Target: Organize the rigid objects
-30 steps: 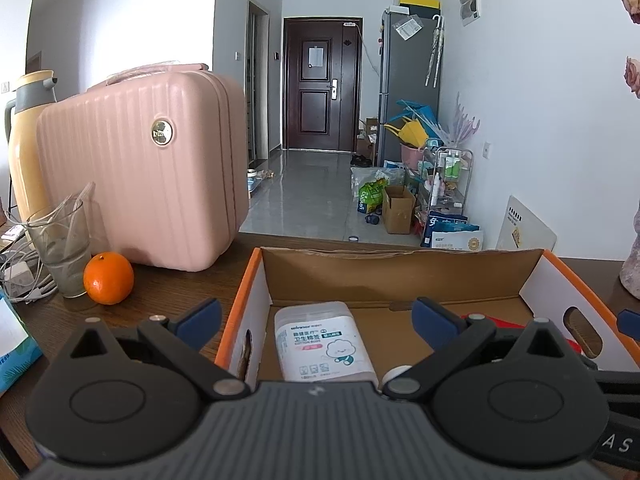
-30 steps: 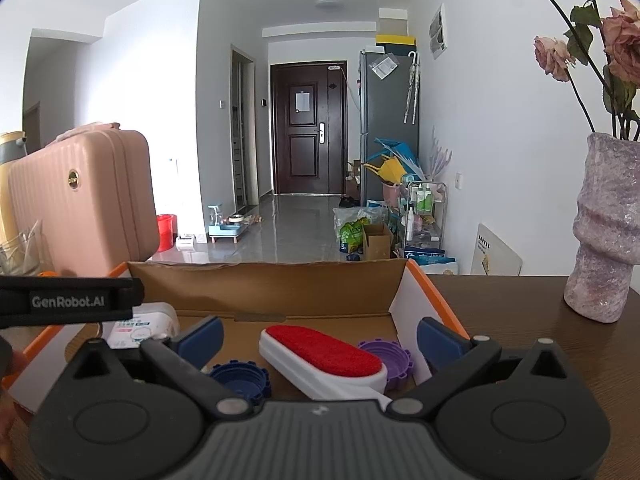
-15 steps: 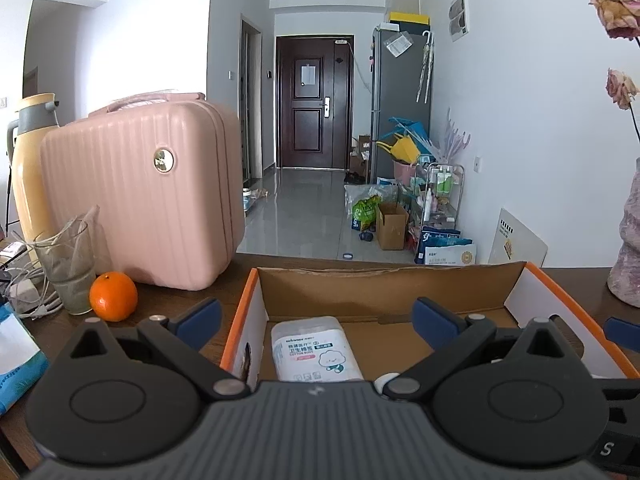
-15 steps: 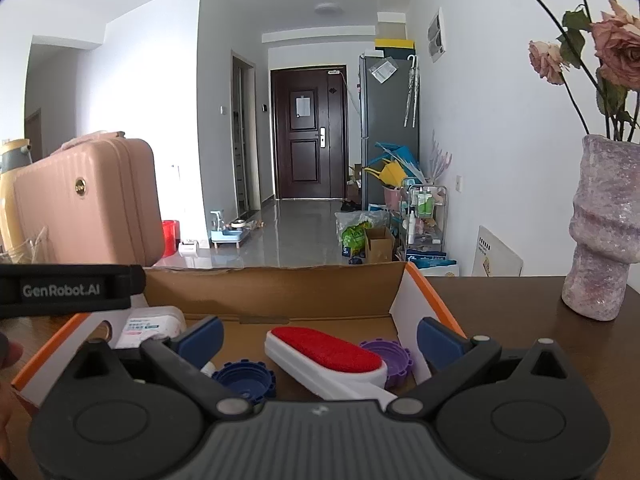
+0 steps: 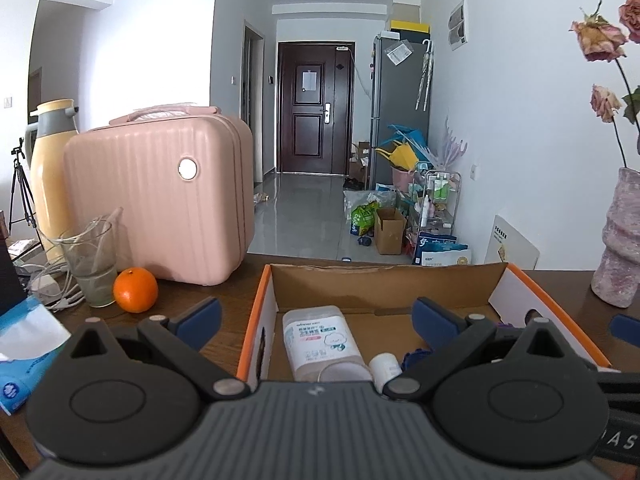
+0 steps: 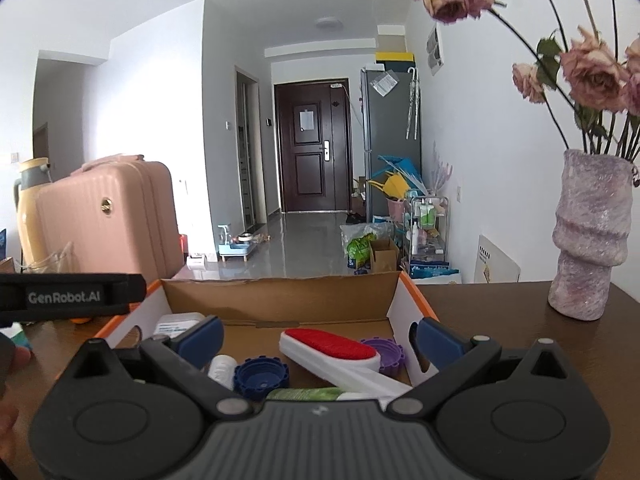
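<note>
Dark wooden worktop [image 5: 240, 280] fills the foreground in both views.

Pink hard-shell case [image 5: 160, 200], upright at the left rear of the worktop; cream thermos jug [image 5: 50, 168] behind it, partly hidden.

Cardboard box [image 6: 280, 296], open top, orange rim, at worktop centre. All task items seen lie inside it.

Mottled purple vase [image 6: 592, 236] with dried roses, on the worktop right of the box, well apart from it.

Left hand-held gripper [image 5: 316, 316]: blue-tipped fingers spread wide, nothing between them, held over the near left part of the box. Right hand-held gripper [image 6: 316, 334]: fingers likewise wide apart, empty, over the near right part of the box.

In the box, left side: clear tub with printed label [image 5: 320, 336], lying flat. Beside it to the right, small white bottle [image 5: 385, 366].

In the box, right side: white brush with red pad [image 6: 332, 350], tilted, its far end resting over a purple toothed lid [image 6: 390, 350]. Blue toothed lid [image 6: 261, 376] just left of the brush. Green tube [image 6: 308, 393] at the near edge, mostly hidden by the gripper body.

Outside the box, left: drinking glass [image 5: 94, 264], an orange [image 5: 135, 290] touching or just beside it, blue tissue pack [image 5: 24, 344] at the edge.
</note>
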`<state>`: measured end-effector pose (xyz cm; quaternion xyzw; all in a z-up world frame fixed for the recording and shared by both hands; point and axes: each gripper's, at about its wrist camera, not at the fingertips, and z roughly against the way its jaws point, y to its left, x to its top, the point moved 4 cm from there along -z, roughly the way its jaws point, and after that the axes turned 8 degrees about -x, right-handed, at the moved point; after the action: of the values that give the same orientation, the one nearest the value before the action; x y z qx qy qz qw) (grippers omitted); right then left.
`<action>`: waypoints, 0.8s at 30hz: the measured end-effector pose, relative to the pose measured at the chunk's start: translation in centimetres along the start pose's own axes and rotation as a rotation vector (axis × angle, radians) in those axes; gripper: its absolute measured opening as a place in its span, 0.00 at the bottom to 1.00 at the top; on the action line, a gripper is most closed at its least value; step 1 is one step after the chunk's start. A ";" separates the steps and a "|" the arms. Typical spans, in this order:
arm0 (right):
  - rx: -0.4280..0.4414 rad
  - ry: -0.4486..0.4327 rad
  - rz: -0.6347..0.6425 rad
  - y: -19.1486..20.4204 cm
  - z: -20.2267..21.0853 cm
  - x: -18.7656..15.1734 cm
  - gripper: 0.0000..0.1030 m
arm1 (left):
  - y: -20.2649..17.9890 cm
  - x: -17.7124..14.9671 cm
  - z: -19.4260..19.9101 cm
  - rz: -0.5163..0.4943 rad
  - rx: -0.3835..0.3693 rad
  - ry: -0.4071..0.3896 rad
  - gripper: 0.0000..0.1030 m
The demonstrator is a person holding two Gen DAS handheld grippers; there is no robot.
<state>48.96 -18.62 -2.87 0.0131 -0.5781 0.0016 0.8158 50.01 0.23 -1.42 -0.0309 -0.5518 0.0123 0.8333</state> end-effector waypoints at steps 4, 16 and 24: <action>0.000 -0.014 -0.001 -0.2 2.3 0.0 1.00 | -0.1 -0.3 2.2 -0.010 -0.002 -0.005 1.00; 0.017 -0.058 -0.006 -1.0 11.3 -0.6 1.00 | -0.7 -1.2 10.9 -0.046 -0.036 -0.022 1.00; 0.019 -0.092 -0.005 -0.9 18.9 -2.2 1.00 | -0.1 -2.8 17.5 -0.056 -0.059 -0.040 1.00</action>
<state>30.47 -19.97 1.33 0.0224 -0.6150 0.0043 0.7882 32.83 0.68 2.86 -0.0398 -0.5691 -0.0270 0.8209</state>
